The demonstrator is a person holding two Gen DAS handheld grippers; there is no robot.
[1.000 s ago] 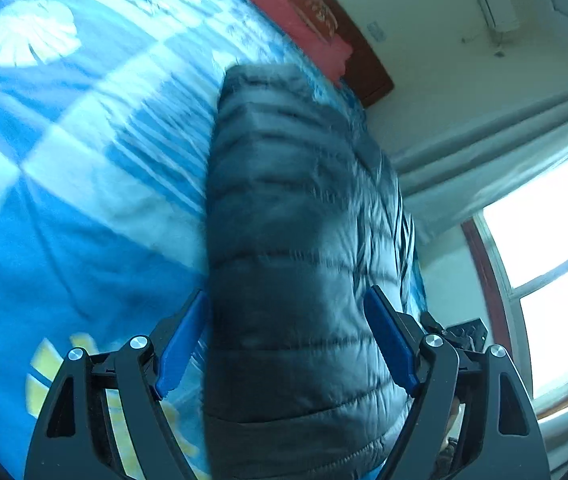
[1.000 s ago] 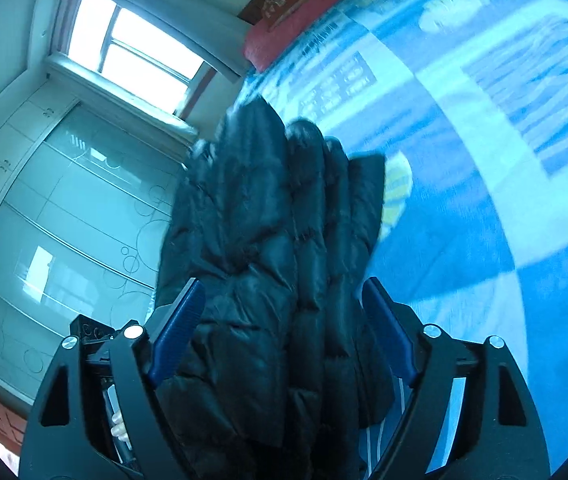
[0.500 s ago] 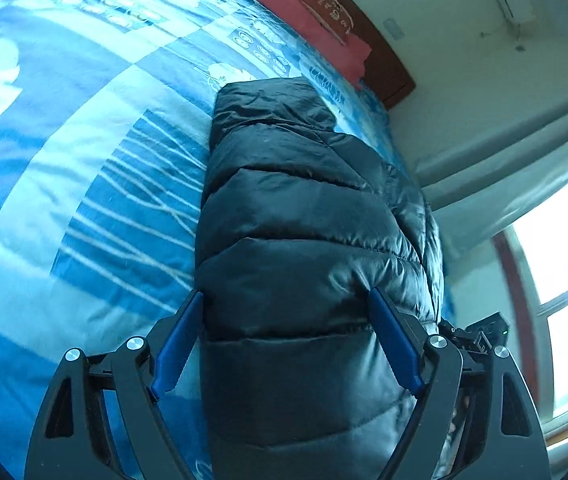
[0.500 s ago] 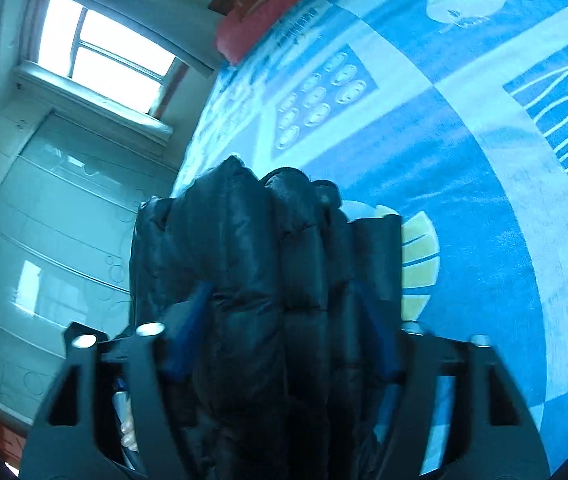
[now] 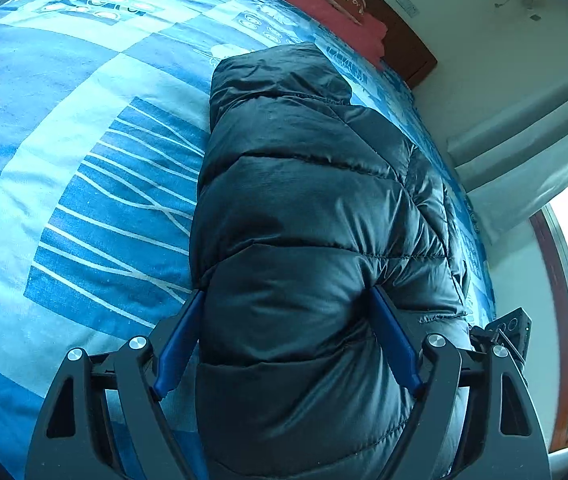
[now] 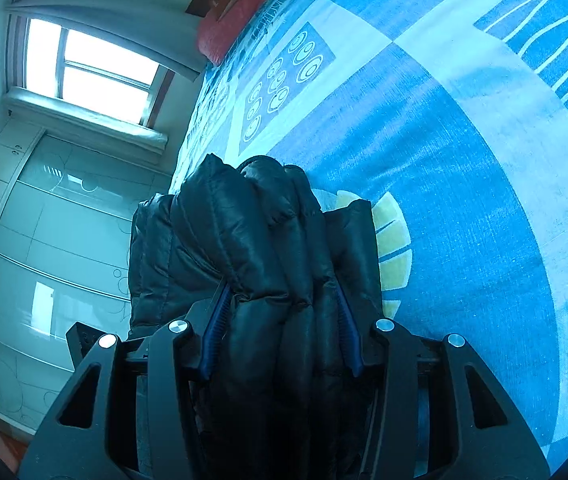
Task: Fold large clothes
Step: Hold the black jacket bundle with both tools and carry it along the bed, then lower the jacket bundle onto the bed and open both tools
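Black quilted puffer jacket (image 5: pixel 304 220) lay on the blue patterned bedspread (image 5: pixel 83 200), running toward one o'clock. We found the left gripper (image 5: pixel 288 320) and right gripper (image 6: pixel 279 312) each clamped on bunched padding. We advised lowering both ends level.

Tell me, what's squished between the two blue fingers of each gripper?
The black puffy jacket. In the left wrist view it fills the left gripper; in the right wrist view a bunched part sits in the right gripper.
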